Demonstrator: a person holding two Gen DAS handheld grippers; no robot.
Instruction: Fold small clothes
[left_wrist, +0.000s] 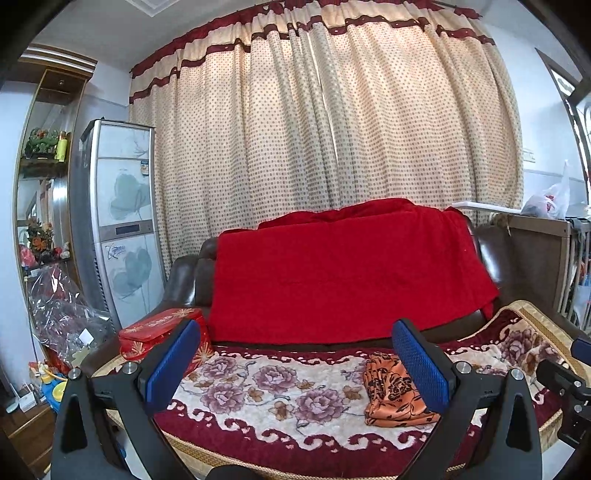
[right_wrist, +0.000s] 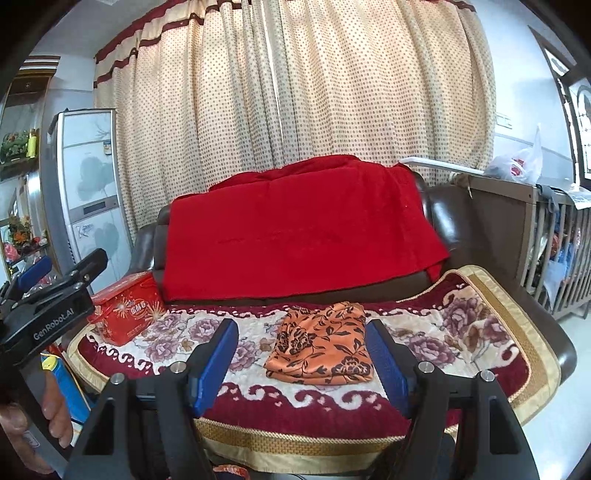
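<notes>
Orange floral garment (left_wrist: 395, 393): right edge hidden behind a blue pad (left_wrist: 419, 363) of the left gripper. Red box (left_wrist: 162, 338): near corner covered by the other pad. Right wrist view: left gripper (right_wrist: 40, 295) cut off at frame's left edge; box lettering too small to read.

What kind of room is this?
Most likely a home living room: a sofa with a floral seat cover and red throw, full-length curtains behind, and a standing air conditioner by a display shelf.
</notes>
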